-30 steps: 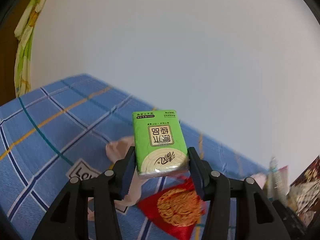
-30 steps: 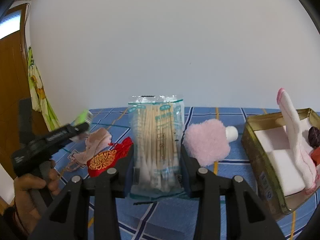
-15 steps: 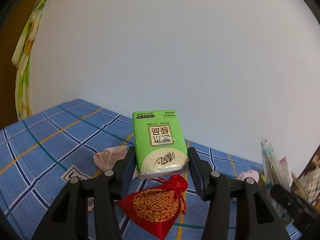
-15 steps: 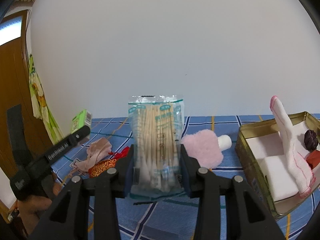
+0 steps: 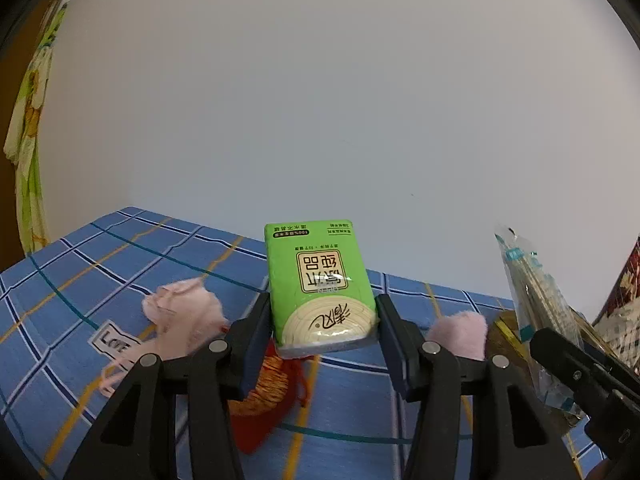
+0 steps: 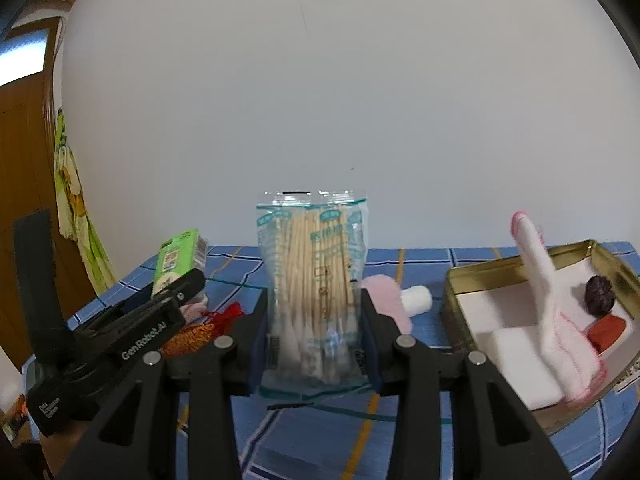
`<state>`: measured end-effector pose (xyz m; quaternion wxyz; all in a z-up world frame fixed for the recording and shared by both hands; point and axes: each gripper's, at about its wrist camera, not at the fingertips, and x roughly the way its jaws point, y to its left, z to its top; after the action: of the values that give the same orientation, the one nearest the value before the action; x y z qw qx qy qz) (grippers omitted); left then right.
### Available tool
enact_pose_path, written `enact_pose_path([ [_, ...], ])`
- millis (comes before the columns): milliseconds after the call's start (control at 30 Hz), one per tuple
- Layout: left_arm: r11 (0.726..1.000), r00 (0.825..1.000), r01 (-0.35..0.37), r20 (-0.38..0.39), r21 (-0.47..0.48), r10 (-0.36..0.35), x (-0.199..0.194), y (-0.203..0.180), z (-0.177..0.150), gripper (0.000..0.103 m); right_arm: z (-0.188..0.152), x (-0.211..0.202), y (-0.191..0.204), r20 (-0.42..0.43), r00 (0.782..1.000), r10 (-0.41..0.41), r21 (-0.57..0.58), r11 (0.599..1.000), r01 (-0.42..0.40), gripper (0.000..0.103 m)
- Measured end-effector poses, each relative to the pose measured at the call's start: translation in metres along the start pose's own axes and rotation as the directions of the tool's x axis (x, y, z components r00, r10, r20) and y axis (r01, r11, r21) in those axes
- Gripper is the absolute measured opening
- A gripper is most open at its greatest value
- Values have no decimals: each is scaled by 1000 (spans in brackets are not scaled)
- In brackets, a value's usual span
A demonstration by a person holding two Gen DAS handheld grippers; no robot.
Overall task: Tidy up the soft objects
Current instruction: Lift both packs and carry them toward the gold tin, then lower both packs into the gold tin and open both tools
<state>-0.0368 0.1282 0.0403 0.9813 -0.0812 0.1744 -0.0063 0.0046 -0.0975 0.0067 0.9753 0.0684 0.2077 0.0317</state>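
Your left gripper (image 5: 323,330) grips the green tissue pack (image 5: 320,284) between both pads, above the blue checked cloth (image 5: 120,264). Your right gripper (image 6: 316,328) is clamped on the clear bag of cotton swabs (image 6: 312,280), held upright.

Hidden parts: in left view the red pouch (image 5: 264,392) is approx. half covered by the left finger, and the swab bag is cut at the right edge, w/ the tin barely visible. The pink fabric piece (image 5: 180,316) lies on the cloth just left of the pouch.

Only the right view shows the gold tin (image 6: 480,276) w/ inside a white block (image 6: 516,360), a pink-edged cloth (image 6: 556,320) sticking up, and a dark small thing I cannot identify. The pink puff (image 6: 386,300) sits between bag and tin.
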Motion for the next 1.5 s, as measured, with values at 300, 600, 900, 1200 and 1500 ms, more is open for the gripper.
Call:
enact_pose_path([
  [300,999,1000,30,-8,44,-30,-1,-33,-9,53,-3,-20,-17,28,999,-36,-7,999,36,40],
  [600,996,999,52,-12,75,-51,-3,-58,-14,53,-1,-30,-31,41,998,-57,15,998,56,40],
  [900,993,997,76,-13,93,-75,0,-71,-16,53,-2,-40,-32,57,994,-89,18,996,88,40],
  [1200,989,995,102,-14,110,-101,6,-85,-19,53,-2,-51,-46,78,988,-130,38,991,128,40],
  [1500,981,991,130,-9,141,-130,11,-108,-23,53,7,-71,-78,85,980,-182,71,982,176,40],
])
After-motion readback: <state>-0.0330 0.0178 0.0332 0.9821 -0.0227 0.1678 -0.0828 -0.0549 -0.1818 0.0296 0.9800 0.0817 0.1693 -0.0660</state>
